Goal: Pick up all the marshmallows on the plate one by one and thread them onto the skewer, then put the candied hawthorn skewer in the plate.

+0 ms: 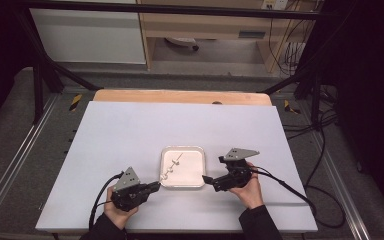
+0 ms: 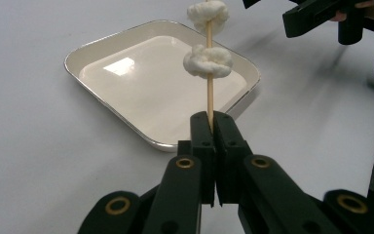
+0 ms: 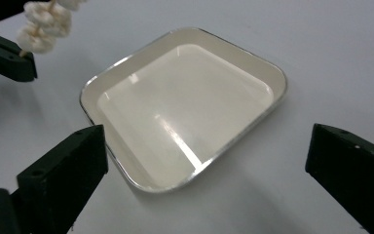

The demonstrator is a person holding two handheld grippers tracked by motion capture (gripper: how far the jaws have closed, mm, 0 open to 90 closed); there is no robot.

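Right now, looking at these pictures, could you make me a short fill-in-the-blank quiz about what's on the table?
1. The left gripper is shut on a wooden ____ that carries white lumps.
2. The right gripper has its jaws wide ____, with nothing between them.
3. The white tray on the table lies ____ the two grippers.
4. The inside of the tray is ____, with the lumps hanging above it.

Missing words: skewer; open; between; empty
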